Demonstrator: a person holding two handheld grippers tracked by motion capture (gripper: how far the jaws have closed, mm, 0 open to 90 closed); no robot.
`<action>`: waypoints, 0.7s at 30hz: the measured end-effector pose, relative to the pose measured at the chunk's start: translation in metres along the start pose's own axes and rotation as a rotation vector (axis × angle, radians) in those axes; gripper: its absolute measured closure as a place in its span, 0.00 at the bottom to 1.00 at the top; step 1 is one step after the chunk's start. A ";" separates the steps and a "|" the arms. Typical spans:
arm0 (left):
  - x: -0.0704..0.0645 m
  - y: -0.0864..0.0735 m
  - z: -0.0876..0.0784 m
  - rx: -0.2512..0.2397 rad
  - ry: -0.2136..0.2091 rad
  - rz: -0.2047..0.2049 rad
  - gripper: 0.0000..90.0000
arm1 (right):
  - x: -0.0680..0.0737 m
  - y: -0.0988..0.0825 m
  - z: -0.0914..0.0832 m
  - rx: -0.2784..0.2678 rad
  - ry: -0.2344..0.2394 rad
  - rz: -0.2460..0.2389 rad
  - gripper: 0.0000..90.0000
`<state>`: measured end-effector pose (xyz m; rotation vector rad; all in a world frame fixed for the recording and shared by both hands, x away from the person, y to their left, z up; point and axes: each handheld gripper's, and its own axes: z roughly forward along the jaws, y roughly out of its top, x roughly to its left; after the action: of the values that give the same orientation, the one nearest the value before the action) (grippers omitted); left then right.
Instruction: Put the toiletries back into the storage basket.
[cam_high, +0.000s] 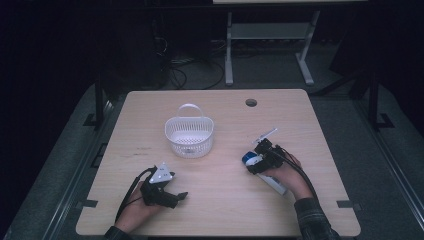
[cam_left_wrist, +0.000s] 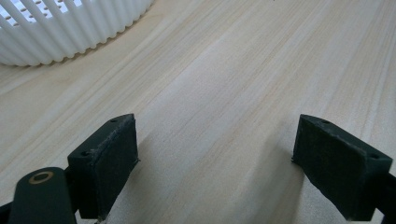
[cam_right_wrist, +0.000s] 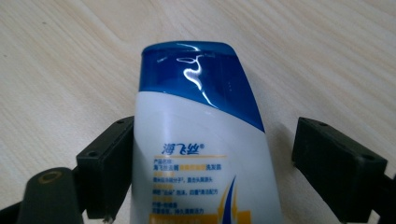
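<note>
A white shampoo bottle (cam_high: 274, 184) with a blue cap (cam_high: 248, 159) lies flat on the wooden table at the right, cap pointing left. My right gripper (cam_high: 257, 162) is open around it. In the right gripper view the bottle (cam_right_wrist: 201, 130) runs up between the jaws of the right gripper (cam_right_wrist: 212, 172): the left pad (cam_right_wrist: 109, 163) touches its side and the right pad (cam_right_wrist: 334, 161) stands off with a gap. My left gripper (cam_high: 177, 197) rests low at the table's front left, open and empty (cam_left_wrist: 215, 158). A white slotted basket (cam_high: 167, 131) with a handle stands at the table's middle back.
The basket's ribbed wall (cam_left_wrist: 70, 32) is at the top left of the left gripper view, a short way ahead of the jaws. A cable hole (cam_high: 251, 102) sits near the table's far edge. Bare wood (cam_high: 220, 200) lies between the two hands.
</note>
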<state>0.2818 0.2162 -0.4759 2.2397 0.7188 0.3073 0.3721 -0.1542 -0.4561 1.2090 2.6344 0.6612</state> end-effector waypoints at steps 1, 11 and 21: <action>0.000 0.000 0.000 0.000 0.000 0.000 0.14 | 0.000 0.000 0.000 0.003 0.001 -0.002 0.19; 0.000 0.000 0.000 0.000 0.000 0.000 0.14 | 0.004 0.001 -0.003 -0.001 -0.001 -0.025 0.36; 0.000 0.000 0.000 0.002 0.000 0.003 0.14 | 0.004 0.000 -0.003 -0.006 -0.002 -0.030 0.37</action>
<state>0.2819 0.2163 -0.4758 2.2430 0.7162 0.3080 0.3684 -0.1518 -0.4535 1.1658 2.6417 0.6625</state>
